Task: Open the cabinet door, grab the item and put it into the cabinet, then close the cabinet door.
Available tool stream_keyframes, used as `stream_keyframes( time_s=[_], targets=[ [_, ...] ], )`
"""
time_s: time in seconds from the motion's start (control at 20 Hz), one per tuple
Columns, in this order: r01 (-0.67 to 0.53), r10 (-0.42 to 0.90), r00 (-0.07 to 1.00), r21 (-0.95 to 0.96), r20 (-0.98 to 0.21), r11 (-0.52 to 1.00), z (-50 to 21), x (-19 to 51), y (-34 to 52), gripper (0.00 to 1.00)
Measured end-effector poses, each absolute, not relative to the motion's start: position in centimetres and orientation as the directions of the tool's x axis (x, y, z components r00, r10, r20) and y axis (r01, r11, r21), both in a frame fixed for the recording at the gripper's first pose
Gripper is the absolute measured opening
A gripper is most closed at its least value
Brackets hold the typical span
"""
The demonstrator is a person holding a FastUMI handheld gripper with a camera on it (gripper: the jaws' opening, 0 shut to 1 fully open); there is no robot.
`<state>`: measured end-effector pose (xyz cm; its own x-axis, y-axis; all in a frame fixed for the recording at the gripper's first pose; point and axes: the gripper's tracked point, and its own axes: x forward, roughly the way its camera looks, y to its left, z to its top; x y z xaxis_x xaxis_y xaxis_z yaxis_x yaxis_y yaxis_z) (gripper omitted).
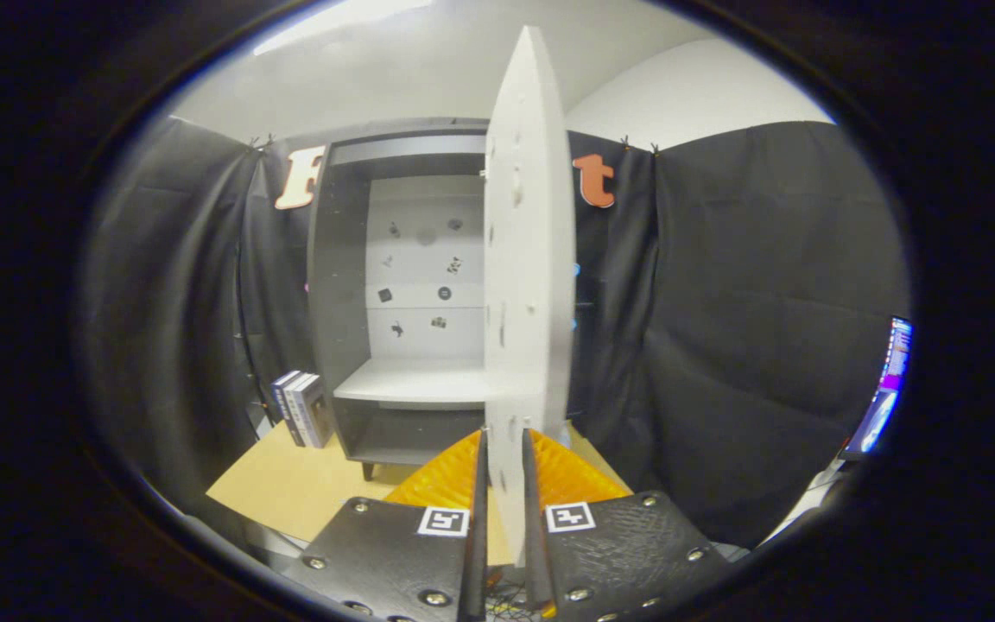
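Gripper (pixel 504 484) clamped on the free edge of the cabinet door (pixel 528 285), swung edge-on to expose the cabinet (pixel 338 285); books (pixel 301 408) beside it.

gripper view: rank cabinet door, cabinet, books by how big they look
1. cabinet door, clamped between the gripper fingers; nearness inflates it
2. cabinet, a close second
3. books beside the cabinet, clearly smallest
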<state>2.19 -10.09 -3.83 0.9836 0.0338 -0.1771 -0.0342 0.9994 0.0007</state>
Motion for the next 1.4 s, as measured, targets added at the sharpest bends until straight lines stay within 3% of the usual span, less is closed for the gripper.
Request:
stream_keyframes(
  time_s=[0.2, 0.3, 0.45, 0.6, 0.8, 1.4],
  targets=[
    [-0.096, 0.098, 0.979, 0.025, -0.179, 0.995, -5.4, 3.2, -3.9, 0.23],
    [-0.142, 0.153, 0.972, 0.072, -0.179, 0.987, -6.7, 4.0, -0.5, 0.46],
    [-0.189, 0.229, 0.941, 0.178, -0.248, 0.966, -10.7, 5.5, 3.9, 0.58],
    [-0.194, 0.259, 0.911, 0.221, -0.322, 0.956, -16.5, 7.8, 7.6, 0.83],
    [-0.183, 0.264, 0.882, 0.233, -0.391, 0.955, -22.7, 10.2, 10.8, 0.95],
    [-0.225, 0.25, 0.785, 0.115, -0.567, 0.967, -40.0, 15.3, 18.7, 0.96]
  ],
)
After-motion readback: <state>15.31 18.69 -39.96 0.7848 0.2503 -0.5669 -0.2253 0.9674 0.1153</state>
